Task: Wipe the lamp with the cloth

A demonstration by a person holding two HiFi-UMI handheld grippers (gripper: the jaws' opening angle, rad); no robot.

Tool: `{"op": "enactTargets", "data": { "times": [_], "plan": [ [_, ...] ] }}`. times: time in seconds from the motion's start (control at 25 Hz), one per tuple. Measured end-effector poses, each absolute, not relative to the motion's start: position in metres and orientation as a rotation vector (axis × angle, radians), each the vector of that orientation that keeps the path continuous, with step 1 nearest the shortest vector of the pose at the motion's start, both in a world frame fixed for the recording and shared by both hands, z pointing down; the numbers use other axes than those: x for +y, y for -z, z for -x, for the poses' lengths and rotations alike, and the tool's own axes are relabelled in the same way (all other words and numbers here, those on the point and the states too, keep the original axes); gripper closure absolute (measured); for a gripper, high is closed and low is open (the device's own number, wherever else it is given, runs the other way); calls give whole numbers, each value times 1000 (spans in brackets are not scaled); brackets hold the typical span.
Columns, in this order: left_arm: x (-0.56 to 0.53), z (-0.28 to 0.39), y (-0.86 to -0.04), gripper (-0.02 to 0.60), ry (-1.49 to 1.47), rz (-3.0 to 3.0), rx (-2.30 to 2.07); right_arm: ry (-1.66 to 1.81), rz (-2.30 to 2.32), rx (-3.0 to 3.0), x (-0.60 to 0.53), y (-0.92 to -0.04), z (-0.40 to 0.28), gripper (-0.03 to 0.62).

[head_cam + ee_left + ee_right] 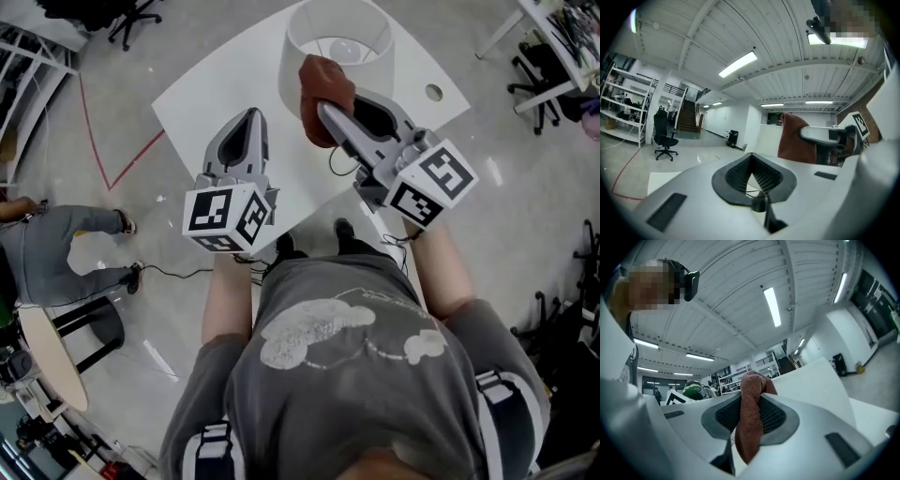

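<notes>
Cloth [326,89] apparently against lamp [302,56] on table [220,89]

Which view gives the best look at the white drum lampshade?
The head view: the white drum lampshade shows from above, open top and bulb included, with the rust-brown cloth at its near wall. The right gripper view shows only a patch of wall past the cloth; the left gripper view a pale strip beside it.

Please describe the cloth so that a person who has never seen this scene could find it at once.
A white table carries a lamp with a white drum shade. At the shade's near side, the right gripper clamps a bunched reddish-brown cloth. It is the only soft, coloured thing there; its neighbours are white or grey.
</notes>
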State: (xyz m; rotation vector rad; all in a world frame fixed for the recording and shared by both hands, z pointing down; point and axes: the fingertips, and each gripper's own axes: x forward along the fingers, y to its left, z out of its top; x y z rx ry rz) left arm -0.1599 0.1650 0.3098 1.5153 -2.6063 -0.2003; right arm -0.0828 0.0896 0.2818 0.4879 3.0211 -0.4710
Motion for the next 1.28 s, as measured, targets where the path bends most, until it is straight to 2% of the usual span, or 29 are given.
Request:
{"op": "enactTargets", "data": {
  "times": [0.48,0.88,1.04,1.28],
  "plan": [
    [189,192,-343,575,169,-1727,-2375,556,-75,3244,114,-375,109,508],
    [200,184,-384,575,107,-1857,-2169,701,207,3276,130,-435,112,507],
    [202,185,-390,575,115,-1849,-2154,705,187,3284,147,-434,111,508],
    [190,195,-363,575,109,-1843,-2233,652,105,3184,143,-384,117,508]
  ]
}}
